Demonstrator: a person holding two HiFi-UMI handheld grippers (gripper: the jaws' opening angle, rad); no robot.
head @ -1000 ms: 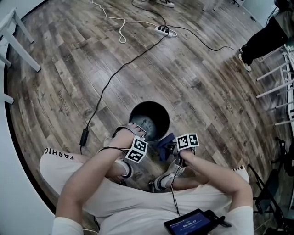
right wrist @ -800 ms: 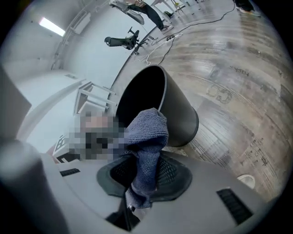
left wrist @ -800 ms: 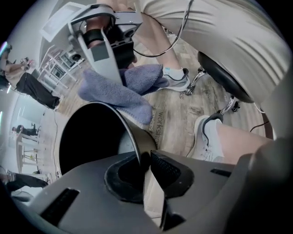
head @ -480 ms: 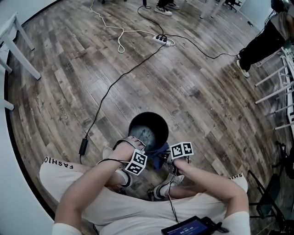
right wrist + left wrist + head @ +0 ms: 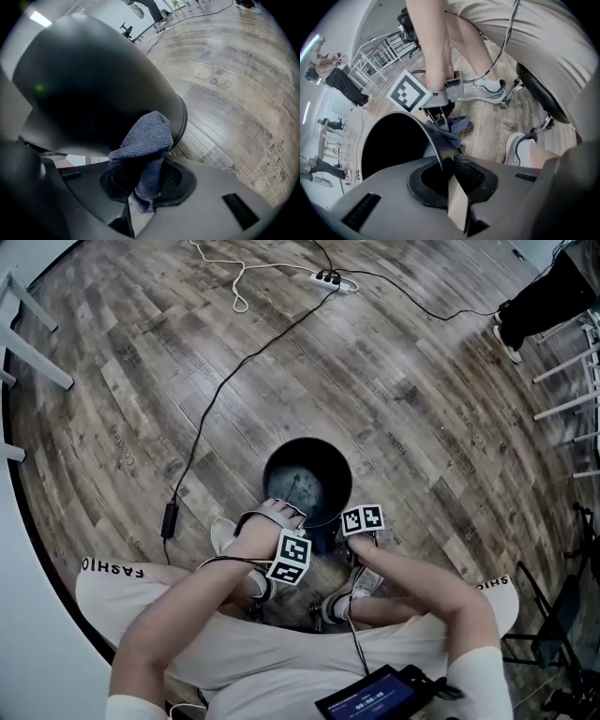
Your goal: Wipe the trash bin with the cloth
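Note:
A round black trash bin (image 5: 307, 479) stands on the wood floor in front of my feet. My left gripper (image 5: 284, 514) is shut on its near rim; in the left gripper view the thin rim edge (image 5: 436, 147) runs down between the jaws of my left gripper (image 5: 447, 165), with the dark inside of the bin (image 5: 389, 152) to the left. My right gripper (image 5: 339, 538) is shut on a blue cloth (image 5: 149, 140), which presses against the bin's black outer wall (image 5: 93, 84) low on its near right side. The cloth (image 5: 454, 132) also shows beyond the rim.
A black cable (image 5: 220, 404) runs across the floor to a power strip (image 5: 330, 279). My shoes (image 5: 225, 532) and a stool base (image 5: 520, 91) sit close to the bin. White table legs (image 5: 33, 310) stand at left, chair frames (image 5: 572, 390) and a person (image 5: 553, 292) at right.
My right gripper has come down with the cloth from beside the bin's rim onto its outer wall. The left hand has stayed at the near rim.

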